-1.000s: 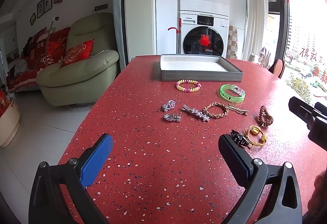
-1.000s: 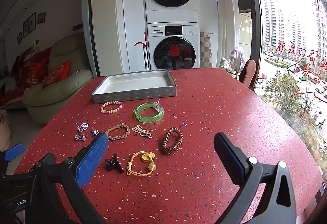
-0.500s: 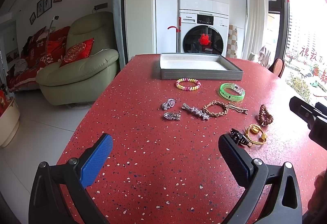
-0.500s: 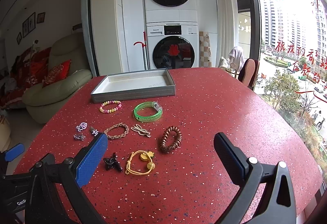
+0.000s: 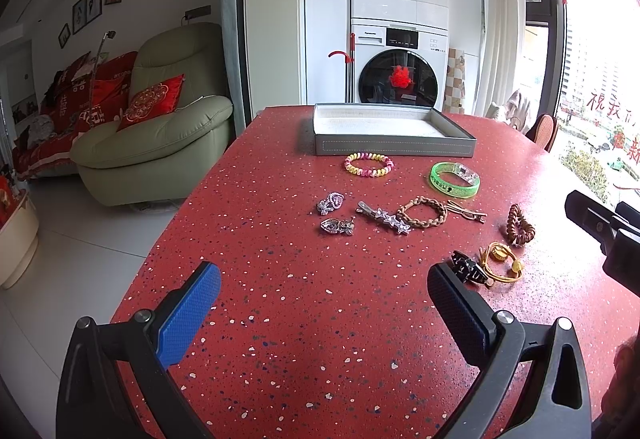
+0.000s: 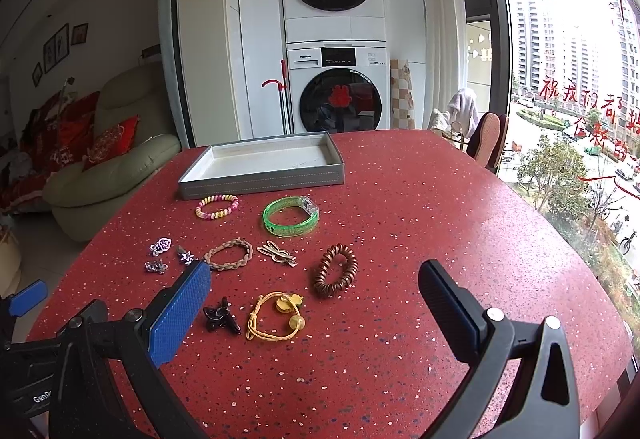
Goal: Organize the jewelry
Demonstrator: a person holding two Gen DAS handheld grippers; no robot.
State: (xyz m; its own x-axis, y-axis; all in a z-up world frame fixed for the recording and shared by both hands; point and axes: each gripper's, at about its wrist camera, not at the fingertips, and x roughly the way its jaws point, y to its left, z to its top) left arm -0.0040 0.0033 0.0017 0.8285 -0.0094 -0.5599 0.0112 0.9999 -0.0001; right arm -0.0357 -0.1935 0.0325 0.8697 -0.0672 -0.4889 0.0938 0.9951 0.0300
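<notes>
Red speckled table [image 6: 440, 207] carries the jewelry loose at mid-frame, with the grey tray [image 6: 264, 181] just above it, bare, presumably their destination. Your left gripper [image 5: 324, 295] and right gripper [image 6: 314, 289] both gape wide, holding nothing, hovering ready.
</notes>
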